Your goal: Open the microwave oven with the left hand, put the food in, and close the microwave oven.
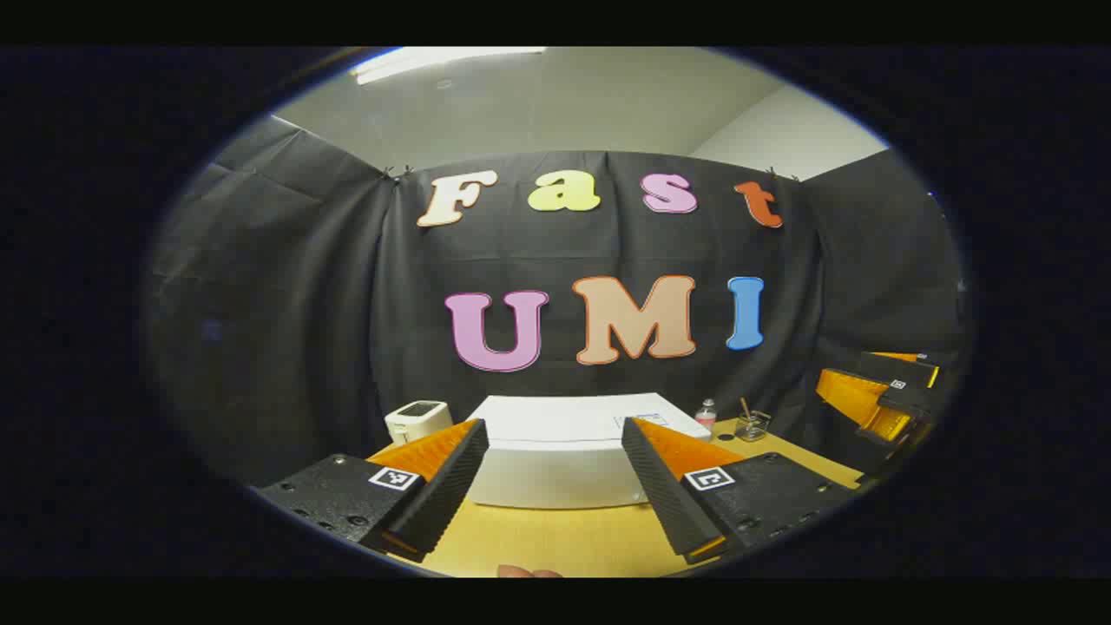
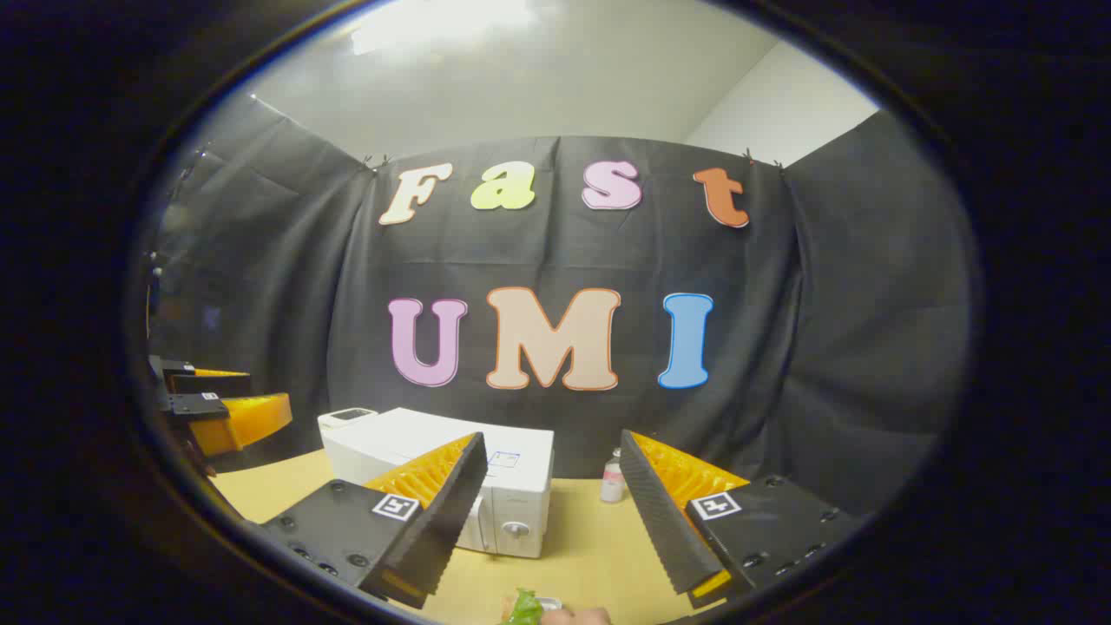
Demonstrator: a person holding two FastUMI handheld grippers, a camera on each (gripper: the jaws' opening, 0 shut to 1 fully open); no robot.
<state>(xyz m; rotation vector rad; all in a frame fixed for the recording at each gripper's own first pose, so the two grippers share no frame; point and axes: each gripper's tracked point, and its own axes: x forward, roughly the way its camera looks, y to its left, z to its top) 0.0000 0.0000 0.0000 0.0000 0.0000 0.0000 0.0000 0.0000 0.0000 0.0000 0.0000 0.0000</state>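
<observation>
Nearest to us in the left gripper view, our left gripper (image 1: 555, 490) stands wide, nothing between its jaws, held above the yellow table (image 1: 555, 542). In the right gripper view, our right gripper (image 2: 551, 512) is likewise spread wide and holds nothing. Just below it, at the bottom edge, we see a bit of green, leafy food (image 2: 523, 608) on the table; we cannot tell more of it. Beyond the fingers sits the white microwave oven (image 1: 564, 456), its door closed, well apart from both grippers; in the right gripper view it lies left of centre, showing a round knob on its front. A small white appliance (image 1: 417, 420) stands just beside it, to the left. To the right we see a small bottle (image 1: 706, 415) and a glass jar (image 1: 752, 425) with a stick in it, near the black cloth wall.
</observation>
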